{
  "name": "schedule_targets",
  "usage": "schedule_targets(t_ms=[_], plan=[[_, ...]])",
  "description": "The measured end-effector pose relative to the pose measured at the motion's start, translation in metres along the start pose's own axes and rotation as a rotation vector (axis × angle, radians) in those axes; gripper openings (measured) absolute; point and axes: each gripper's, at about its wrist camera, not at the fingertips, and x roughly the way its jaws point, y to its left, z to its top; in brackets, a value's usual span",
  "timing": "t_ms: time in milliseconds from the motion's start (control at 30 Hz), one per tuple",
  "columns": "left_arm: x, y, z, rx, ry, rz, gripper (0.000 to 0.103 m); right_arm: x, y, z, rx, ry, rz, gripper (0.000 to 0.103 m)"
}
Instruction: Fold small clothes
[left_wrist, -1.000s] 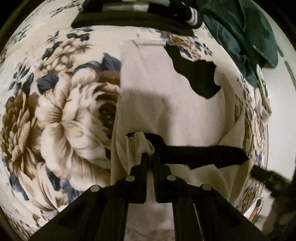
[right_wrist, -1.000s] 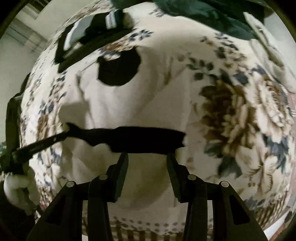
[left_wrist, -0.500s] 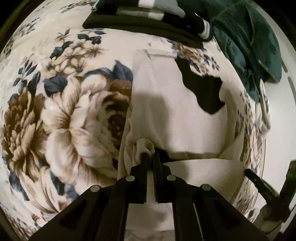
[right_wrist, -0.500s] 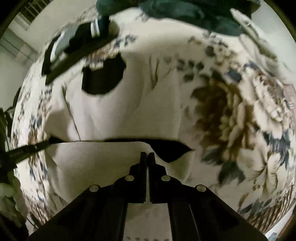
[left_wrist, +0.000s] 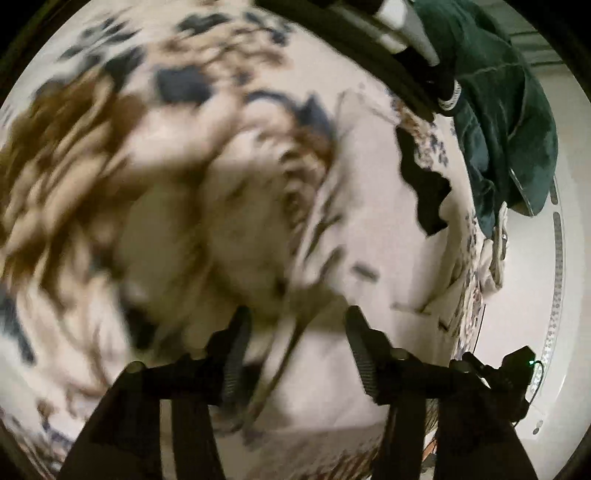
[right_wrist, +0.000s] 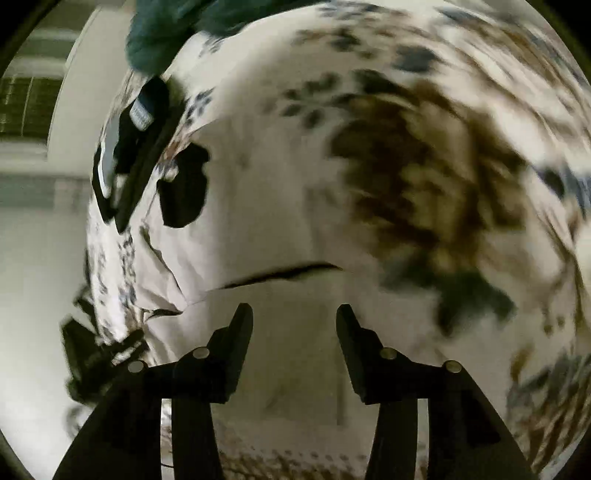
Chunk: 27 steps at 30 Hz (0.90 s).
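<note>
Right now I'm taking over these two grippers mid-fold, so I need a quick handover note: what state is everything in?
Left gripper: open, holding nothing, above the white garment; that view is motion-blurred.
Right gripper: open, holding nothing, above the same garment.
The garment lies on the floral blanket, its near part folded over; the fold edge shows in the right view.
A dark folded stack and a green cloth sit at the far side.
Done: one fold, both grips released.
Left: probably a further fold, then onto the stack.
</note>
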Motion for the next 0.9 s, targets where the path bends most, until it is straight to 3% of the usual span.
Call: schedule_targets(t_ms=[233,333,367,400,433,533,733,900], plan=[[0.023,0.024,-0.046,-0.063,0.082,-0.052,0.051,0.031,-0.033,-0.040,0.080,0.175,0.084,0.049],[0.030,0.016,-0.053,-0.044,0.075,-0.070,0.048,0.035,-0.026,-0.051,0.058,0.142,0.066,0.005],[0.029,0.011,-0.055,-0.023,0.054,-0.057,0.045,0.032,-0.024,-0.052,0.047,0.117,0.046,0.005],[0.030,0.005,-0.056,0.011,0.032,-0.033,0.015,0.026,-0.022,-0.053,0.044,0.084,0.031,0.005],[0.032,0.000,-0.057,0.040,0.030,-0.020,0.008,0.020,-0.022,-0.053,0.054,0.057,0.022,0.004],[0.032,0.000,-0.057,0.038,0.014,0.009,0.007,0.006,-0.022,-0.048,0.059,0.010,-0.009,0.004],[0.023,0.011,-0.057,0.019,0.017,0.021,0.007,0.005,-0.016,-0.043,-0.041,0.030,-0.161,0.003],[0.014,0.002,-0.057,0.048,0.025,0.013,0.007,-0.009,-0.001,-0.045,-0.089,-0.014,-0.169,0.003]])
